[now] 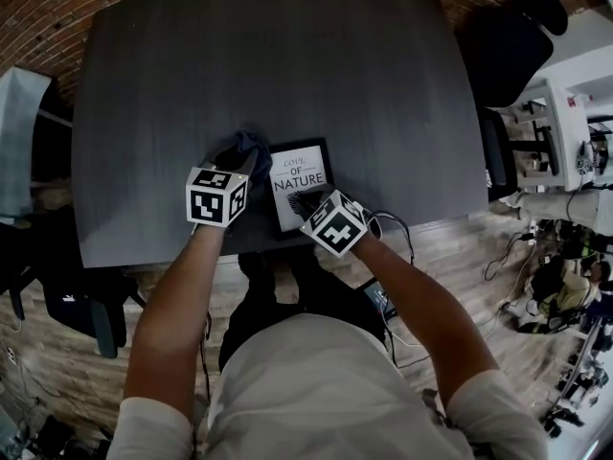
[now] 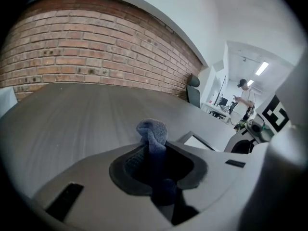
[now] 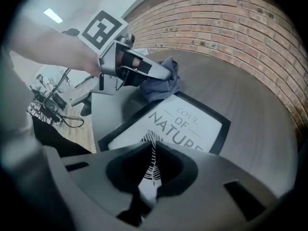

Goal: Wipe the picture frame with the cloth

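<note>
Our right hand-held gripper (image 3: pixel 150 146), jaws nearly closed, pins the picture frame (image 3: pixel 192 124) by its near edge to the desk (image 3: pixel 255 105). Beyond it, our left hand-held gripper (image 3: pixel 167 74) clamps the cloth (image 3: pixel 161 88) at the frame's far corner. Wiping looks about to begin: next, sweep the cloth across the glass.

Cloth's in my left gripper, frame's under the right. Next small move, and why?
Probably sweep the cloth in the left gripper rightward across the picture frame: it sits bunched at the frame's far left corner, and the right gripper looks clamped on the near edge, steadying it.
</note>
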### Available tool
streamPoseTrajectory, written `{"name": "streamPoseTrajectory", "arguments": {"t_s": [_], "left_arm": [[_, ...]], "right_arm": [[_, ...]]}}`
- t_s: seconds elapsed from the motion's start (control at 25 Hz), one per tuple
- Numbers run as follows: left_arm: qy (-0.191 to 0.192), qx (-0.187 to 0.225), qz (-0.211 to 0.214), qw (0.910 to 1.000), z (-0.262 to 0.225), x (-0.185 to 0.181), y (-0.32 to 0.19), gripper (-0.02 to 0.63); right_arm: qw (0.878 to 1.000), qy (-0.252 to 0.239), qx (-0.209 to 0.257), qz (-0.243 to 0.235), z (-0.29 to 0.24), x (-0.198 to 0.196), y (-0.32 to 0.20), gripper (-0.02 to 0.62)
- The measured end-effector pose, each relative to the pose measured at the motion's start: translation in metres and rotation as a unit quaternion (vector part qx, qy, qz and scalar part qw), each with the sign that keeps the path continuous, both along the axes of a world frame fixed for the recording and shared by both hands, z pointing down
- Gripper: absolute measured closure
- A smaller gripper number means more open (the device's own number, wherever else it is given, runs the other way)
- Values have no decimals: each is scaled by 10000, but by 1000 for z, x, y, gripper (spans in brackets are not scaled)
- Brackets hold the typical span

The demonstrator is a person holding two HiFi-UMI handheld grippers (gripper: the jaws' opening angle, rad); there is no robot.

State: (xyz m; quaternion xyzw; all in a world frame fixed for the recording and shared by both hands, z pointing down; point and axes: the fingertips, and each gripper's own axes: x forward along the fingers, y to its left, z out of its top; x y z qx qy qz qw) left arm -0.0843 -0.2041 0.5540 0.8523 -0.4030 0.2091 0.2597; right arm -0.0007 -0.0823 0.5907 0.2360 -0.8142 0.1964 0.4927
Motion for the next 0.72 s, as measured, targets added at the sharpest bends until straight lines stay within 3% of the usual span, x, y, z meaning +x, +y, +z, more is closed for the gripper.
{"name": "streamPoseTrajectory", "arguments": {"t_s": [0.44, 0.72], "left_arm": [[328, -517, -502, 9969, 8, -9, 21, 528], [364, -619, -477, 9963, 10, -8, 38, 528]], "right_arm": [[10000, 24, 32, -25, 0, 0, 0, 562], [10000, 64, 54, 16, 0, 1, 1, 563]]}}
